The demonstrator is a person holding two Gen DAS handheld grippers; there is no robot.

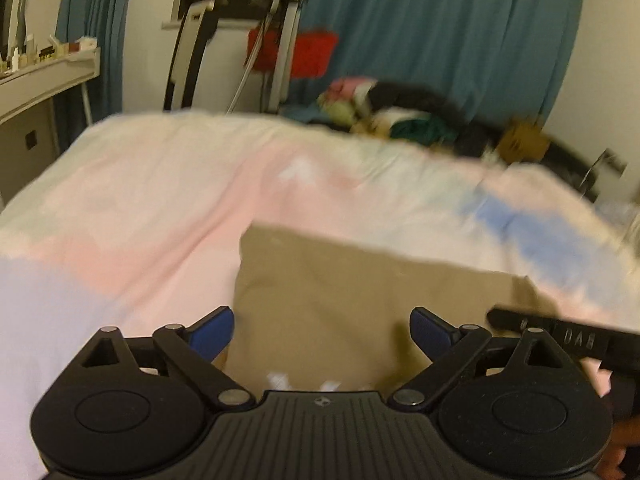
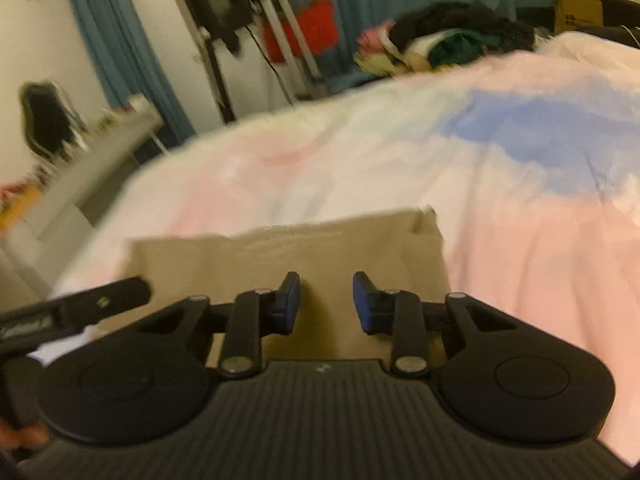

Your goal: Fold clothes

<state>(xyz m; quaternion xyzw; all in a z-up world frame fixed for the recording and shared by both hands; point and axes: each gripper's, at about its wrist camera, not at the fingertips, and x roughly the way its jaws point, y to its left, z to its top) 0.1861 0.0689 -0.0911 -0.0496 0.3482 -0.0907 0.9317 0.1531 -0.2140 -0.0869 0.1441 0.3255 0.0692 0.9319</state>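
A folded tan garment [image 1: 320, 292] lies flat on the bed's pastel pink, white and blue duvet [image 1: 160, 200]. It also shows in the right wrist view [image 2: 280, 252]. My left gripper [image 1: 322, 332] is wide open above the garment's near part, holding nothing. My right gripper [image 2: 326, 304] is open with a narrower gap, above the garment's near edge, holding nothing. The right gripper's body [image 1: 568, 336] pokes into the left wrist view at the right. The left gripper's body [image 2: 76, 308] shows at the left of the right wrist view. Both views are blurred.
A pile of mixed clothes [image 1: 392, 112] lies beyond the bed's far edge, also in the right wrist view [image 2: 440, 44]. Teal curtains [image 1: 440, 20], a stand with a red item [image 1: 312, 52], a brown paper bag [image 2: 576, 4] and a shelf desk [image 1: 48, 76] surround the bed.
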